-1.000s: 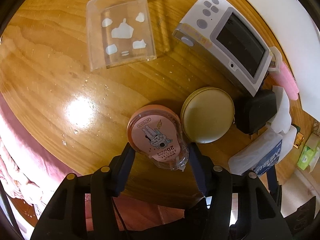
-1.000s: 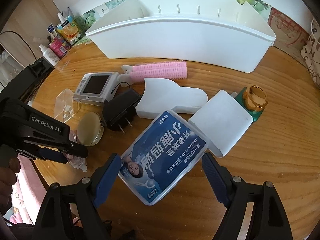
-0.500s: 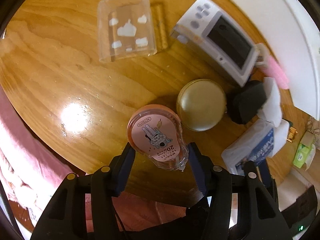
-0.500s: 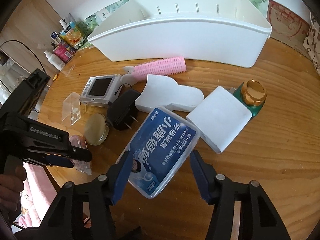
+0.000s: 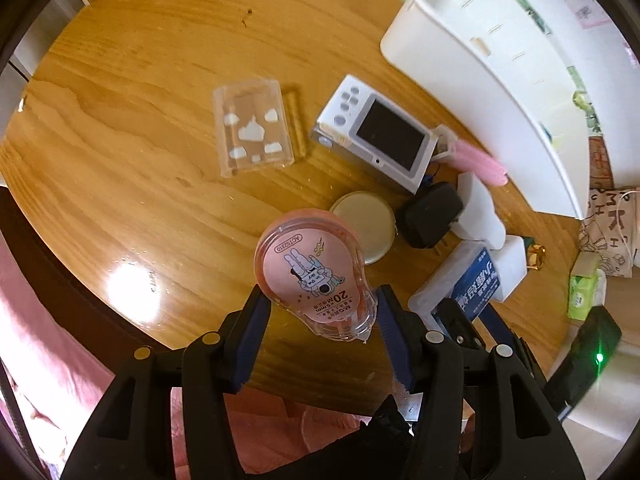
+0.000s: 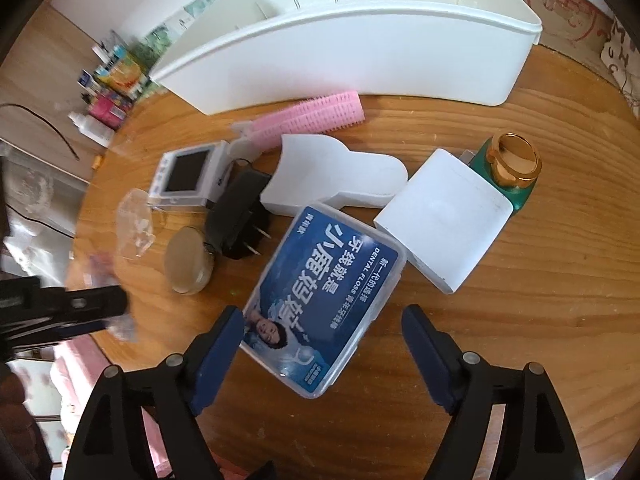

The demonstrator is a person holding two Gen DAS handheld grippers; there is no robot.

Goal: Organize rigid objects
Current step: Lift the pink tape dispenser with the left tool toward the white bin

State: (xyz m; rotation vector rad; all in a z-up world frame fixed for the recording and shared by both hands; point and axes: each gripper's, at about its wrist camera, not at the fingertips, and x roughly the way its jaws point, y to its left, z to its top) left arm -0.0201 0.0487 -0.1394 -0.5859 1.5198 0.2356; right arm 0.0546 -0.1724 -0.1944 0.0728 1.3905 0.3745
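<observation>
My left gripper (image 5: 320,312) is shut on a pink correction tape dispenser (image 5: 310,270) and holds it well above the wooden table (image 5: 140,120). My right gripper (image 6: 322,338) is open, its fingers on either side of the near end of a blue dental floss box (image 6: 320,300) that lies on the table. The floss box also shows in the left wrist view (image 5: 460,284). A long white bin (image 6: 360,44) stands at the back of the table.
On the table lie a clear plastic case (image 5: 252,128), a white screen device (image 5: 380,136), a round gold tin (image 5: 366,232), a black plug adapter (image 6: 240,216), a pink hair roller (image 6: 312,116), white boxes (image 6: 444,216) and a green bottle with a gold cap (image 6: 512,160).
My left gripper has risen and pulled back with the tape dispenser, so more of the table and bin shows. My right gripper closed in around the floss box, then opened wider.
</observation>
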